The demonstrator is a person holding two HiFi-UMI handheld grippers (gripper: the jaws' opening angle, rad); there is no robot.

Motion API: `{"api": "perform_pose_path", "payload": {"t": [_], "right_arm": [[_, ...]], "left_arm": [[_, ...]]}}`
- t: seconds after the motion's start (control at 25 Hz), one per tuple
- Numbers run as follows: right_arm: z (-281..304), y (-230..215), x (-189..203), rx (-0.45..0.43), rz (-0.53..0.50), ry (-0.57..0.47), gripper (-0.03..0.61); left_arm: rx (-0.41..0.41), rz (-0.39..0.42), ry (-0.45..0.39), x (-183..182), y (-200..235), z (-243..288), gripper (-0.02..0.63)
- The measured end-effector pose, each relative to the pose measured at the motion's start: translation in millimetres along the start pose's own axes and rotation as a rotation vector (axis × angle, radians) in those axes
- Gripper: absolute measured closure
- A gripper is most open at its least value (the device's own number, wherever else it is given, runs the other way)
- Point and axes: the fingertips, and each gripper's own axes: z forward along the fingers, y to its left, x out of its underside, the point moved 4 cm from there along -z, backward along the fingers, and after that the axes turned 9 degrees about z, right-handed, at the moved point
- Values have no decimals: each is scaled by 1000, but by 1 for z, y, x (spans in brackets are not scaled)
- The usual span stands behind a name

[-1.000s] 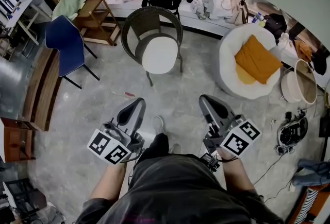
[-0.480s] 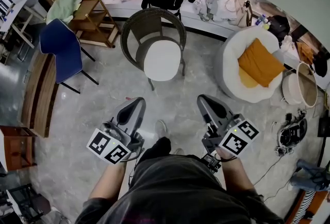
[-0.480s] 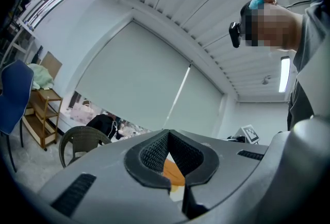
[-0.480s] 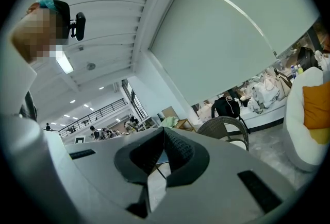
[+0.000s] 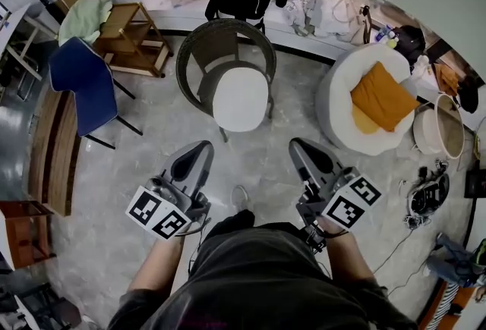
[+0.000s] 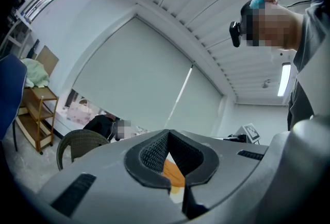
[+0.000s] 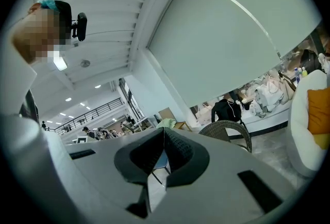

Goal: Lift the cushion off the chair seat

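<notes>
Round white cushion [image 5: 240,99] lies flat on the seat of the wicker chair [image 5: 220,34], far-centre of the room, untouched; left gripper [image 5: 202,148] & right gripper [image 5: 298,145] are held level on the near side, well apart from it, one either side of the chair's line; both sets of fingers [image 6: 152,152] are pressed together w/ nothing between them, per each gripper view. Risks, as I judge them: closed fingers reaching the cushion would only shove it vs. the backrest, so they must open first; a shallow pinch on the soft rim could slip; a one-sided grip may let it fold & drop; pulling sideways, not up, may drag the light chair; the orange pillow [image 5: 382,95] on the white armchair [image 5: 334,112] at right is the wrong target.
</notes>
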Motion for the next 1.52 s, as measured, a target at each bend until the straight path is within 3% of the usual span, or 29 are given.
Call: {"api": "perform_pose_path", "payload": {"t": [0.48, 0.84, 1.52], "right_arm": [[60, -16, -19, 29, 3, -10, 565], [89, -43, -22, 37, 30, 14, 565], [155, -181, -23, 45, 149, 136, 565]], "left_arm": [[33, 13, 12, -20, 62, 34, 604], [20, -5, 38, -11, 91, 60, 604], [-35, -34, 164, 47, 144, 182, 604]]}}
